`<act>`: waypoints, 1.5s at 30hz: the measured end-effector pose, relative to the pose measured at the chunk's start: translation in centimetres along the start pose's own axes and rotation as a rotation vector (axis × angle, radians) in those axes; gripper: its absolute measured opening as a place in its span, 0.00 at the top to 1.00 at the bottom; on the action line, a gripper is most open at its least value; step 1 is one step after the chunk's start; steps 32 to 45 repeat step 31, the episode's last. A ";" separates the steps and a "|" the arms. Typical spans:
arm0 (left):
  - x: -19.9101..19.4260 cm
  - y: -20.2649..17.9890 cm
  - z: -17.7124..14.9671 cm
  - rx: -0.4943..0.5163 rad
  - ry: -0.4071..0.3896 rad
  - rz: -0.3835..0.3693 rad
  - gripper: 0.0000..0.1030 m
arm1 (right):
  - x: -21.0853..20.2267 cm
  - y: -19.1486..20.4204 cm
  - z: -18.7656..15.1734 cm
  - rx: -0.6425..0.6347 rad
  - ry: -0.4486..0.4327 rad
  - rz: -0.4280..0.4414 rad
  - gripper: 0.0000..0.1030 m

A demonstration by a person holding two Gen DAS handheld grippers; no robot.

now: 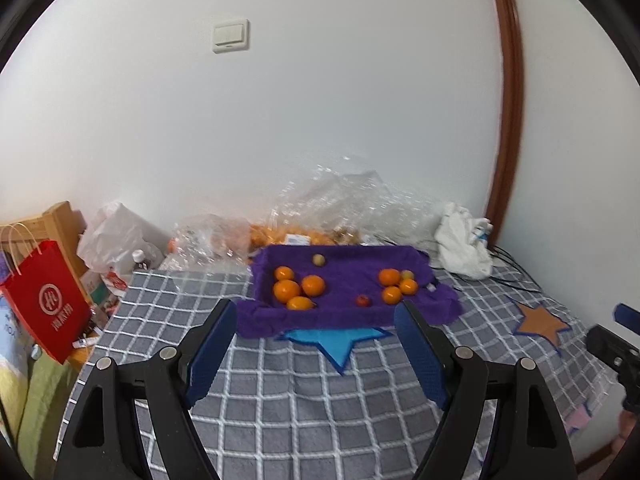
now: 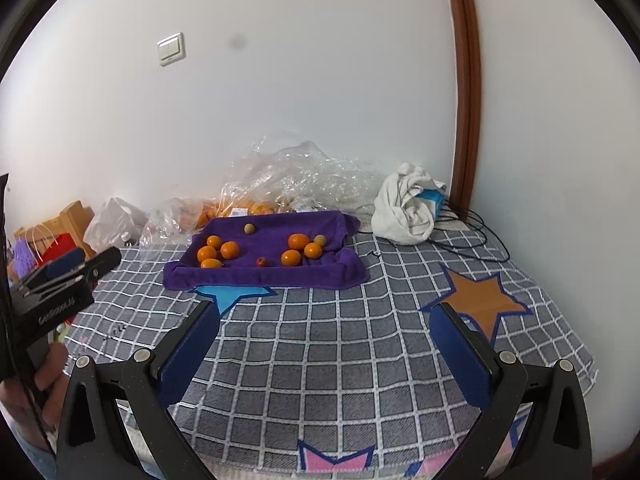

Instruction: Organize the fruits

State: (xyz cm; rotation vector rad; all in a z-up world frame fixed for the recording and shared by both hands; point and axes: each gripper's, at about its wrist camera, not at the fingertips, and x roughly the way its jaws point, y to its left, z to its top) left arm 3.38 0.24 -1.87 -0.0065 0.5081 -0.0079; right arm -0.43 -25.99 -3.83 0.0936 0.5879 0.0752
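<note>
A purple towel-lined tray (image 1: 344, 320) (image 2: 256, 276) lies on the checked bed cover with fruit in two groups. Several oranges (image 1: 287, 290) (image 2: 207, 254) cluster at its left, several more (image 1: 390, 294) (image 2: 291, 257) at its right. A small red fruit (image 1: 363, 300) (image 2: 261, 262) lies between them, and a pale green one (image 1: 318, 259) (image 2: 249, 228) sits at the back. My left gripper (image 1: 316, 316) hovers open just short of the tray, nothing between its blue pads. My right gripper (image 2: 324, 320) is open too, farther back over the cover, and empty.
Crumpled clear plastic bags (image 1: 328, 204) (image 2: 288, 176) with more oranges lie behind the tray against the wall. A white cloth (image 1: 464, 240) (image 2: 404, 208) and black cables sit at the right. A red paper bag (image 1: 48, 300) and clutter stand at the left edge.
</note>
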 end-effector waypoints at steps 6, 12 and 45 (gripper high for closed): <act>0.9 0.9 0.3 -0.017 -0.005 0.015 0.23 | 1.1 0.0 0.1 -0.009 -0.002 0.015 0.00; 0.4 1.0 -0.1 -0.028 -0.003 0.009 0.23 | 1.5 -0.1 0.1 0.012 0.007 0.034 0.00; 1.8 -0.2 0.0 0.015 0.011 -0.002 0.21 | 4.3 -0.4 1.2 0.032 0.019 0.060 0.00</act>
